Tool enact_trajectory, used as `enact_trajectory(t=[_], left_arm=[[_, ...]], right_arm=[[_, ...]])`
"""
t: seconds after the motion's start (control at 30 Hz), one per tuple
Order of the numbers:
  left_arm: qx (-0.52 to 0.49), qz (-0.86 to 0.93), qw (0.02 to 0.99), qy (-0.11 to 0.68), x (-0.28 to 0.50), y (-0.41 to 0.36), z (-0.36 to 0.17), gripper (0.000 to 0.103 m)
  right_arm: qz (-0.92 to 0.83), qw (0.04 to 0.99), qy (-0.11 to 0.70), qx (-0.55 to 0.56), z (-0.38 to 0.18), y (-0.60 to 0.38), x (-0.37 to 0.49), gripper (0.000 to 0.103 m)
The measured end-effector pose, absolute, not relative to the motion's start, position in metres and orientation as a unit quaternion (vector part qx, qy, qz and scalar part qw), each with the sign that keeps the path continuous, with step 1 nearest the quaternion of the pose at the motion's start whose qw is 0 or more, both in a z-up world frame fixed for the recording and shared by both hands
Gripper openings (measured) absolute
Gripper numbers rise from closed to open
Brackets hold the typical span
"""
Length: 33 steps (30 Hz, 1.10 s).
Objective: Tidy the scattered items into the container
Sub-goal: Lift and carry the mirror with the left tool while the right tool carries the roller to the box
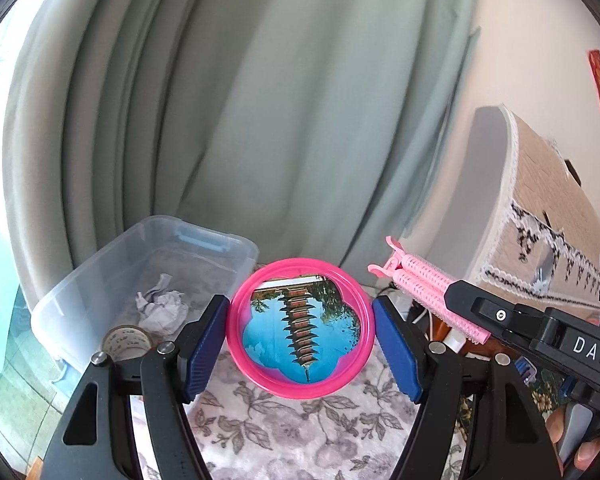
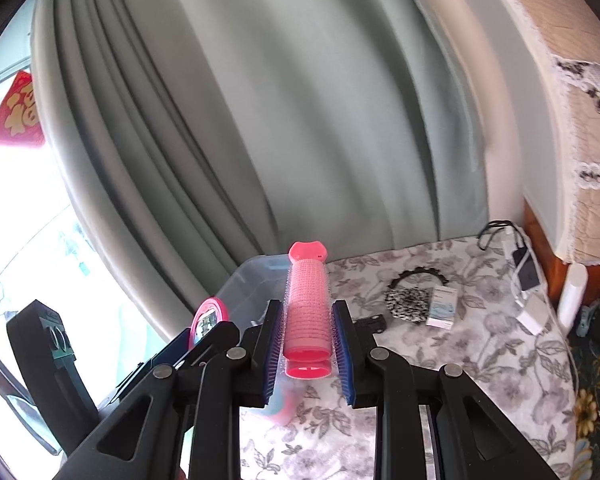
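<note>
White letters "DAS" are showing on the right gripper [image 1: 466,312] body. Red hanging [image 2: 17,112] is bearing a gold char, prob. 福; other print's too small to read.

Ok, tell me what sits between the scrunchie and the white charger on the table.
A small white box lies right beside the black-and-white scrunchie; past it, bare floral tablecloth runs to the white charger. The right wrist view shows this.

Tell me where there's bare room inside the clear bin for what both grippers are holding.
The clear bin is mostly bare along its far wall and right side. Its near-left corner is crowded: crumpled paper and a tape roll. The pink mirror and pink hair roller would probably fit beyond them.
</note>
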<state>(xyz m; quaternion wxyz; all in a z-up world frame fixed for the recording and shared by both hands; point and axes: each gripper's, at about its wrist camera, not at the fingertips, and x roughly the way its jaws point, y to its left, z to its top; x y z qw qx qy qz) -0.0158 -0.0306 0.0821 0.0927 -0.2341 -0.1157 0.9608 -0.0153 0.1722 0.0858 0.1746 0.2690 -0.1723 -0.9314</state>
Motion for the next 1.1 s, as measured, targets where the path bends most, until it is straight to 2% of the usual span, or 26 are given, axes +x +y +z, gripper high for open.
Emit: enact_trajectory(t=[0.6, 1.1], left_arm=[[-0.254, 0.943, -0.003, -0.217, -0.032, -0.152, 0.035, 0.074], [-0.259, 0.937, -0.035, -0.231, -0.053, -0.179, 0.006, 0.074]], right_arm=[[-0.894, 0.254, -0.110, 0.351, 0.046, 0.056, -0.068, 0.027], [-0.874, 0.267, -0.088, 0.397, 0.018, 0.013, -0.121, 0.027]])
